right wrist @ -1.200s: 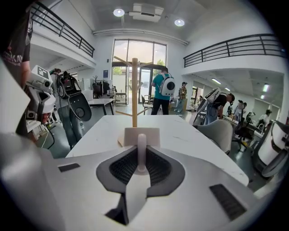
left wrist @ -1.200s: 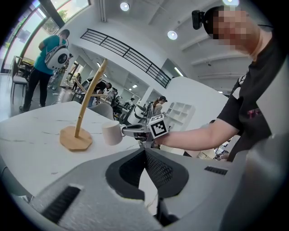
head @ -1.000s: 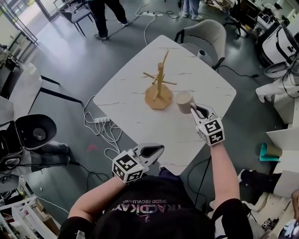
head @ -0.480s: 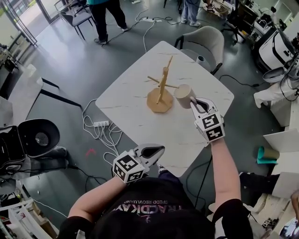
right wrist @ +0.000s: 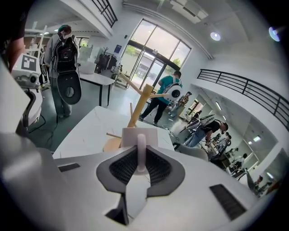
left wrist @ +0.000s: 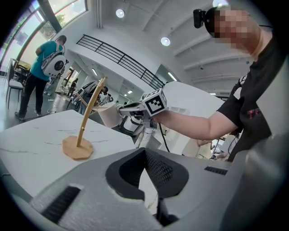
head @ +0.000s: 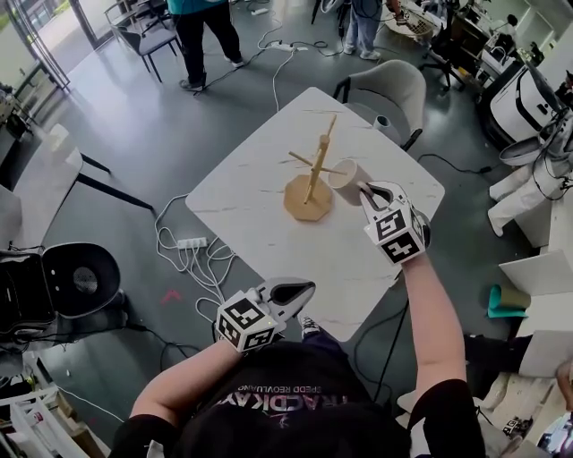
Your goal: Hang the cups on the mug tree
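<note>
Grey-floored open workroom [head: 161, 116], with white cables [head: 192, 246] trailing at nine o'clock and people [head: 201, 27] standing at twelve, surrounding the white marble-patterned square table [head: 260, 224]. On it stands the pale wooden mug tree [head: 309, 183]; over the last second I have carried the beige ceramic cup [head: 345, 182] from farther off to just beside its trunk at three o'clock, so hooking a peg looks next. My right gripper [head: 369, 191] is clamped on the cup's handle; my left gripper [head: 291, 291], fingers closed on nothing, waits at the table's six o'clock edge.
</note>
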A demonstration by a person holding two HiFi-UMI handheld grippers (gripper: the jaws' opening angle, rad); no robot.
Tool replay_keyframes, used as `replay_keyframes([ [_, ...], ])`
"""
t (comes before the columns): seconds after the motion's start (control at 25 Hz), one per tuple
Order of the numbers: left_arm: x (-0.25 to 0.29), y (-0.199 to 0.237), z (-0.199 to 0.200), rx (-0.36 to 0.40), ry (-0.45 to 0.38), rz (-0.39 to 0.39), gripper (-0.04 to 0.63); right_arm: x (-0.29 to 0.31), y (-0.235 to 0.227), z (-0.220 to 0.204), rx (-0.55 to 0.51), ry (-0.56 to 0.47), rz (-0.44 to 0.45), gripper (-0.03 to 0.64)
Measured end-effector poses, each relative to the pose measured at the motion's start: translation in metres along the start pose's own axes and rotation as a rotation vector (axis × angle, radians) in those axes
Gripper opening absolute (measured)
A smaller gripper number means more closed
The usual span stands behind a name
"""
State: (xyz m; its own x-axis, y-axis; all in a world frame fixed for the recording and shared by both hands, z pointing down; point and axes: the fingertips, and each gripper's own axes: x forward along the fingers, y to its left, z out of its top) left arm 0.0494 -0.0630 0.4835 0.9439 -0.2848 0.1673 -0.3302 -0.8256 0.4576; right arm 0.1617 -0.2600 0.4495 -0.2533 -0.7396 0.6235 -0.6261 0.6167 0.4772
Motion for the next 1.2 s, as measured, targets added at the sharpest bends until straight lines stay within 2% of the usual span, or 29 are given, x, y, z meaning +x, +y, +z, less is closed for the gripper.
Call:
replay_keyframes([
  [0.48,-0.014,-0.004,-0.001,0.007,-0.017,-0.004,-0.003,0.005,0.017,0.011,-0.197,0.119,0.003,0.046],
  [0.84,-0.027,0.004,0.005,0.007,-0.025,-0.007,-0.003,0.019,0.023,0.022,-0.392,0.223,-0.027,0.046],
  [1.2,-0.034,0.001,0.007,0.014,-0.022,-0.015,-0.003,0.016,0.029,0.026,-0.508,0.283,-0.059,0.046],
])
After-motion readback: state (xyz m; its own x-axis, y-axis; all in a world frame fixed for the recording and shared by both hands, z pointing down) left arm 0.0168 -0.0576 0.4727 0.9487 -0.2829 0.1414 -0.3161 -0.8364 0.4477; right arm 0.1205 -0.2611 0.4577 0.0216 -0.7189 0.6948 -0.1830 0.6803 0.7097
